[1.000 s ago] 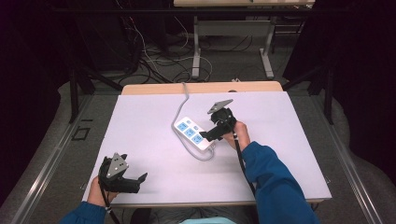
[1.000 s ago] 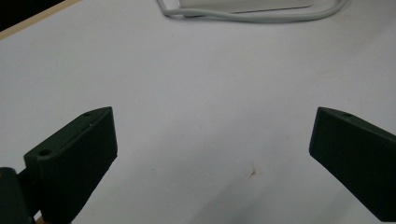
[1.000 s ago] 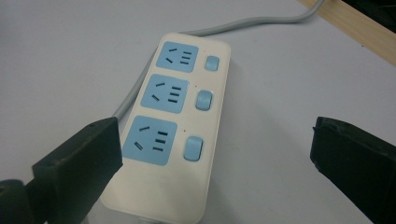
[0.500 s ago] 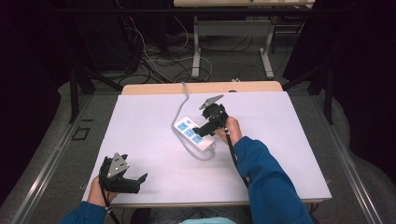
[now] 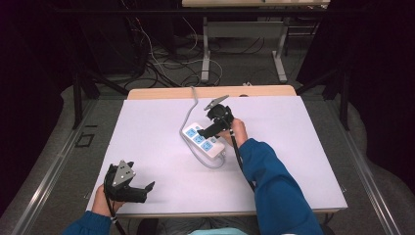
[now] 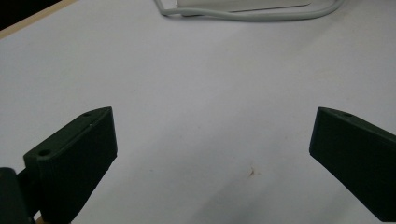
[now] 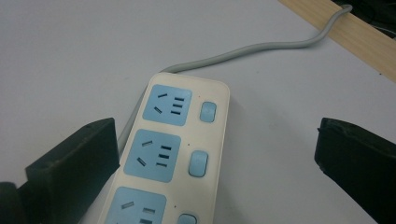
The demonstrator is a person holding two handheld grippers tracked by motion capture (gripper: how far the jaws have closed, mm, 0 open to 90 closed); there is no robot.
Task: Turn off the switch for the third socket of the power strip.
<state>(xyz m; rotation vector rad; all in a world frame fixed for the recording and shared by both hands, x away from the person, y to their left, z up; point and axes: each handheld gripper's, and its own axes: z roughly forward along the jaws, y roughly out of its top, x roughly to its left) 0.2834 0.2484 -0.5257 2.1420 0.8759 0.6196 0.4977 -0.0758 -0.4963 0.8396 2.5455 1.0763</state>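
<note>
White-topped desk (image 5: pixel 147 127) with wooden far edge, dark cabled room behind, right claw (image 5: pixel 208 130) gaping over white blue-socketed power strip (image 5: pixel 203 142) (nothing gripped), left claw (image 5: pixel 147 188) wide, empty.

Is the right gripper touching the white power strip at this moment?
Apart. In the right gripper view the right gripper has its jaws wide open, with bare table between each and the power strip.

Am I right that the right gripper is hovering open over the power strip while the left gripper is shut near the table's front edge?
Not quite: the left gripper is open, its jaws wide apart in the left gripper view. The rest holds: the right gripper hovers open over the power strip.
</note>
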